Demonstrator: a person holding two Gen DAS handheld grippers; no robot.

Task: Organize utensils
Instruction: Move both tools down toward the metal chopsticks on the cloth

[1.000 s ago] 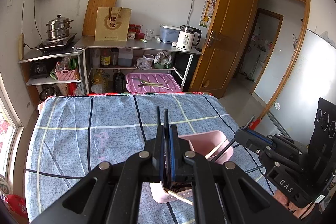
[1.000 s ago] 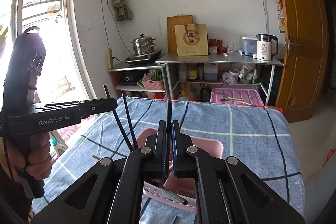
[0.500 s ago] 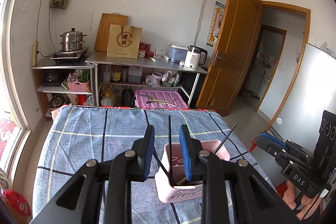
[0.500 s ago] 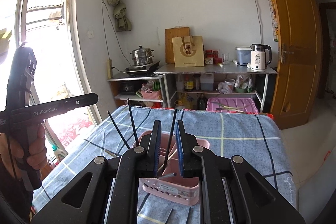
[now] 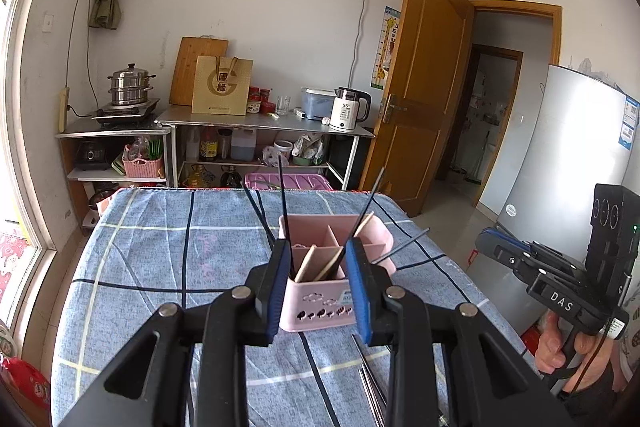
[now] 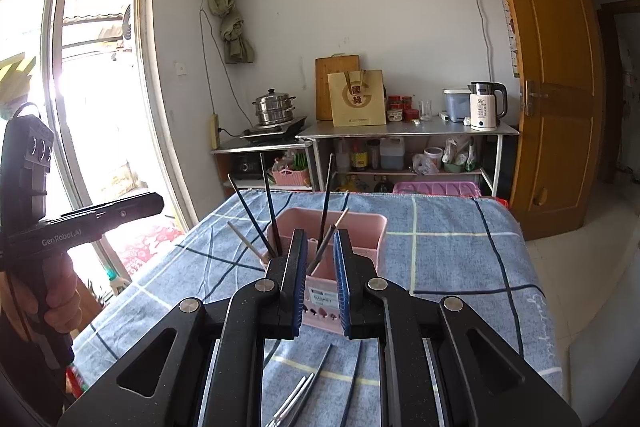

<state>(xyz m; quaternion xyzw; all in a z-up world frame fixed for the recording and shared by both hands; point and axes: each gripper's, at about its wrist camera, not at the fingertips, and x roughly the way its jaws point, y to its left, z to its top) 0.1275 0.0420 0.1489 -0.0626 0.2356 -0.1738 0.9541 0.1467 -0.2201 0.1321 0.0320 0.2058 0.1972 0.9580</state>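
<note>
A pink utensil holder [image 5: 332, 303] [image 6: 352, 227] stands on the blue checked cloth, with black chopsticks [image 5: 282, 195] [image 6: 267, 203] and wooden sticks [image 5: 306, 263] upright in its compartments. My left gripper [image 5: 317, 245] sits just short of the holder; its jaws are opening and nothing is between them. My right gripper [image 6: 320, 239] is also a little back from the holder, slightly open and empty. Metal chopsticks [image 6: 298, 397] and a black one [image 6: 354, 375] lie on the cloth under it. Each gripper shows in the other's view, the right [image 5: 520, 263] and the left [image 6: 100, 215], each held by a hand.
The table [image 5: 140, 267] ends on the right toward a grey fridge [image 5: 568, 163] and an open wooden door [image 5: 424, 87]. Behind it stand steel shelves with a kettle [image 5: 349, 109], a steamer pot [image 5: 130, 85] and a paper bag [image 5: 222, 87]. A tall window [image 6: 100, 87] is on the left.
Both grippers were shut on black chopsticks over the holder. They have opened, left the chopsticks standing in it, and drawn back toward me.
</note>
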